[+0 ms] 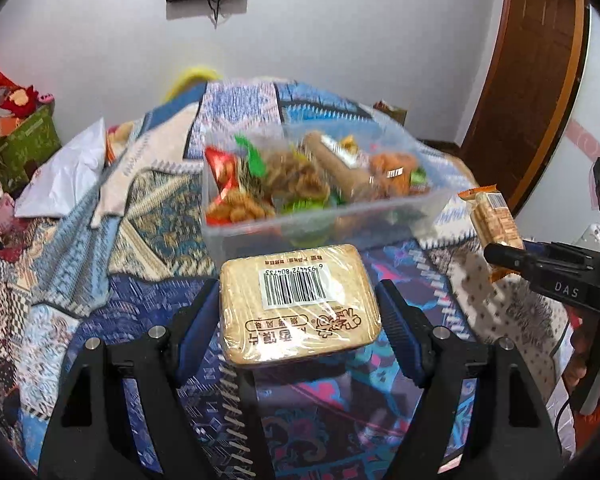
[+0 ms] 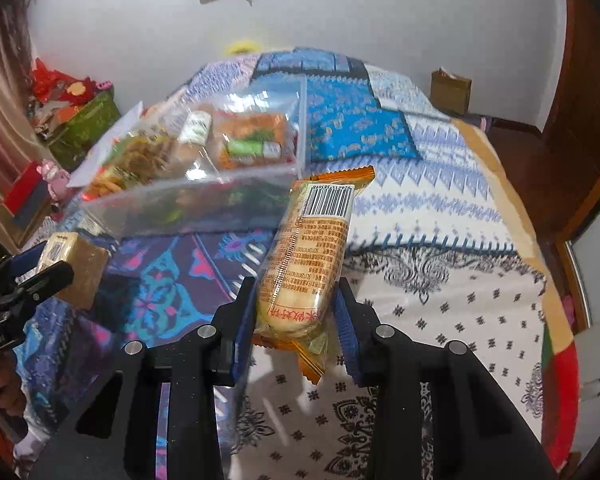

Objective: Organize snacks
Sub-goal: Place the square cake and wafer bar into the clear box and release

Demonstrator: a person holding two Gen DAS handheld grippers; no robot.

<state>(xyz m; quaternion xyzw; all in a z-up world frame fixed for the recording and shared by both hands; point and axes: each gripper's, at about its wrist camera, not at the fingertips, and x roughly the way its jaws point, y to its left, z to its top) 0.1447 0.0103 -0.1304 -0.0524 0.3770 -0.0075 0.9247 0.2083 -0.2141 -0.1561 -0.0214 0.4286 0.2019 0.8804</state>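
Two tongs clamped: left tongs [image 1: 300, 312] on biscuit block [image 1: 298, 300], right tongs [image 2: 296, 320] on wafer pack [image 2: 308, 256].

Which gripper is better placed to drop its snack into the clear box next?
Probably the left gripper: its biscuit block points straight at the clear box, while the right gripper holds its cake bar off to the side.
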